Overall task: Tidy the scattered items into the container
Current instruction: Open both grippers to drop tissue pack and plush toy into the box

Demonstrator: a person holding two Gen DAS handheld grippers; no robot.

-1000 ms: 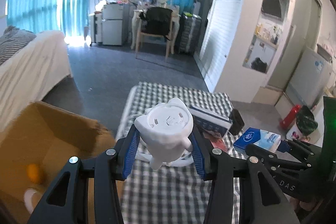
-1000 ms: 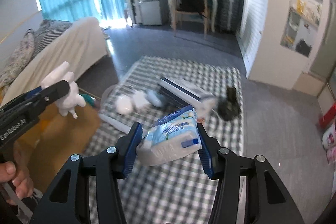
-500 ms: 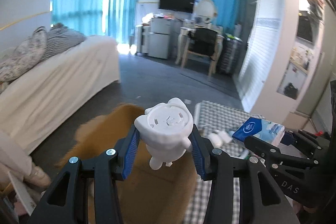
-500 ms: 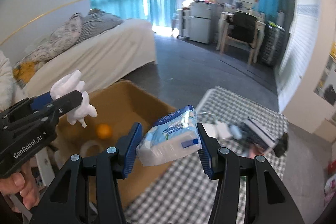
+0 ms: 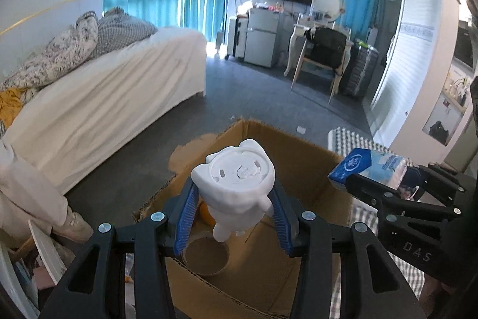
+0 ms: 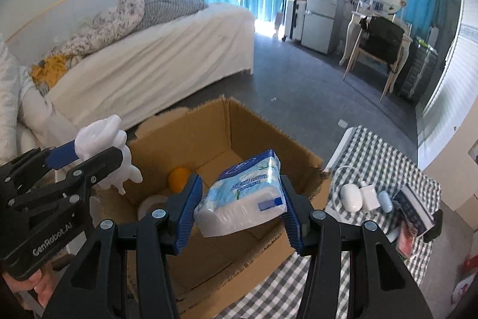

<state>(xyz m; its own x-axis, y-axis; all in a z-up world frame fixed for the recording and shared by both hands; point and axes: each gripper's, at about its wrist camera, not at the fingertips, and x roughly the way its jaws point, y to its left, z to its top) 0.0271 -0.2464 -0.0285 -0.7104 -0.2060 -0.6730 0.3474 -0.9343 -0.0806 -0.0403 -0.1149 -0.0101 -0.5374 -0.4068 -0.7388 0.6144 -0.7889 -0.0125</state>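
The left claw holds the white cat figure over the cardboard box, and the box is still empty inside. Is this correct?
Not quite. The left claw does hold the white cat figure over the cardboard box, but the box is not empty: the right wrist view shows an orange ball and a tape roll inside.

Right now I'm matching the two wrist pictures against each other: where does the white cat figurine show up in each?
Left wrist view: white cat figurine sits at lower centre, clamped in the left tongs above the cardboard box.
Right wrist view: it appears at the left edge, seen from the side in the same tongs.
Shared landmark: the orange ball on the box floor.
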